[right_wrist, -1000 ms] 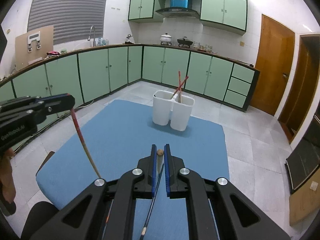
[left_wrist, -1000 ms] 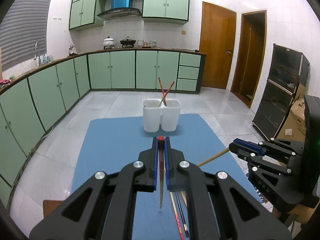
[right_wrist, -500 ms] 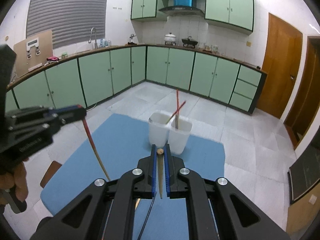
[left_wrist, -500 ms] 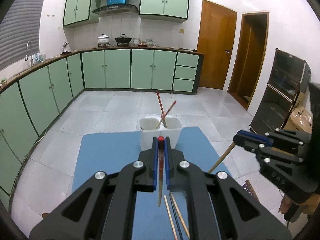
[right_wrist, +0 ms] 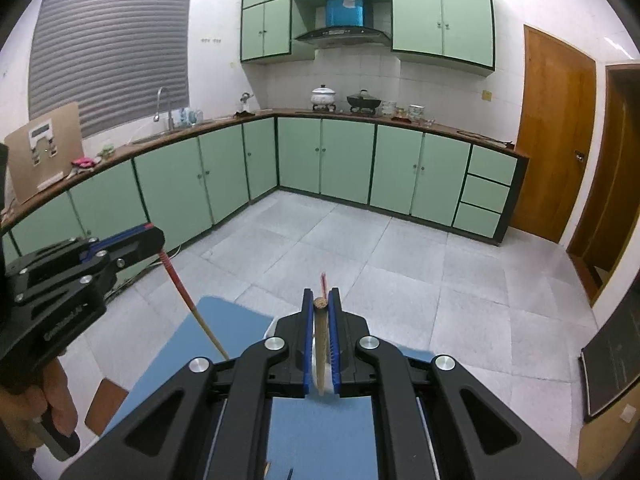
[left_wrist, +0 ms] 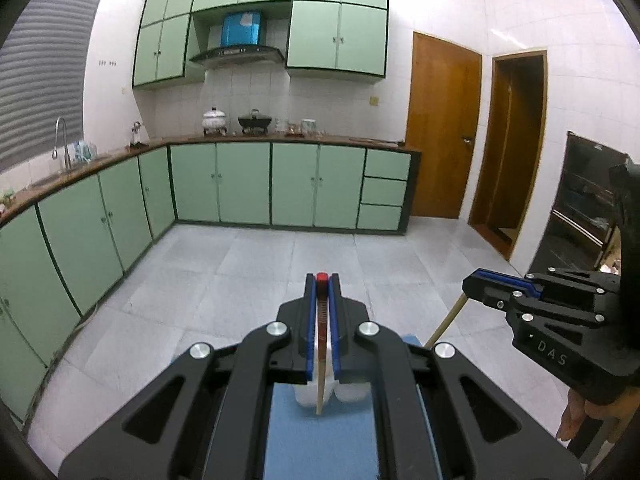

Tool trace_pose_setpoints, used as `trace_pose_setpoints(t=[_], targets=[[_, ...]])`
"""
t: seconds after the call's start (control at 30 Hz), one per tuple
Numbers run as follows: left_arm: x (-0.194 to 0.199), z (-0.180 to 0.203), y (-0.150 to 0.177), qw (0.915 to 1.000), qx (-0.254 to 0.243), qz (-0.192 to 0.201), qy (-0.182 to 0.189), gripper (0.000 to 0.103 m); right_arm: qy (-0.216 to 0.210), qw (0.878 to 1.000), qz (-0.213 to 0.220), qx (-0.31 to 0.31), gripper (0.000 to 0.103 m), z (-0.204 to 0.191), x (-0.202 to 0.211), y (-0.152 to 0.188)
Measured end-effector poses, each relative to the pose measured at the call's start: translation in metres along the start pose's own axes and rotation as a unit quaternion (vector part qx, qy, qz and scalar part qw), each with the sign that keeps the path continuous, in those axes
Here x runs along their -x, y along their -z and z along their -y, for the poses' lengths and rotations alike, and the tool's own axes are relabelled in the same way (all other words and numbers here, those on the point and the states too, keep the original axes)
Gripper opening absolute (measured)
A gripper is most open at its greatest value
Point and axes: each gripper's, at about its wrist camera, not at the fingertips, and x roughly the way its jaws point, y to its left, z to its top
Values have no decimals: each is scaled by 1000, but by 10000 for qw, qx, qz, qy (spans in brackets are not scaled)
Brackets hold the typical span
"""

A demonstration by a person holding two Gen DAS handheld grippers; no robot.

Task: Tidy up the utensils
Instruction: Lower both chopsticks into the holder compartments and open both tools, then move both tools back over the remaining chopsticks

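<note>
My left gripper (left_wrist: pixel 322 280) is shut on a red-topped chopstick (left_wrist: pixel 320 364) that hangs down between its fingers. Below it a white two-cell utensil holder (left_wrist: pixel 308 394) shows partly behind the fingers, on the blue mat (left_wrist: pixel 320 440). My right gripper (right_wrist: pixel 320 300) is shut on a wooden chopstick (right_wrist: pixel 320 344), over the holder (right_wrist: pixel 328 376). A red chopstick tip (right_wrist: pixel 322 282) sticks up from the holder. The right gripper also shows in the left wrist view (left_wrist: pixel 476 284), the left gripper in the right wrist view (right_wrist: pixel 154 236).
The blue mat (right_wrist: pixel 224 336) covers a small table above a grey tiled floor. Loose utensil tips (right_wrist: pixel 278 470) lie on the mat near me. Green cabinets line the far walls. A dark glass cabinet (left_wrist: pixel 580 208) stands at the right.
Both grippers have risen and moved forward over the holder, each still holding its chopstick. The holder now sits low, mostly behind the fingers.
</note>
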Motion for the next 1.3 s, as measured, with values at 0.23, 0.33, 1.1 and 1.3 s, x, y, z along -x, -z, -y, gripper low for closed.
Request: trace_pose_setpoints(t=[0.23,0.33,1.1,1.3], targets=[[-58,3,-12,10000,6,66,-40,5,67,9999,-37,-117,7,19,-58,-20],[-86,2,-4,10000,47,-40,-12,5,74,9997,-167,-168,7,25,-85,-13],[-34,-21,67,9980,70,-547,-297,52,181,9981,198,-561,34,18,-18,67],[53,-23,157,9968,190,-599,-484,58,412,9963,559,-506,39,-12,60,179]])
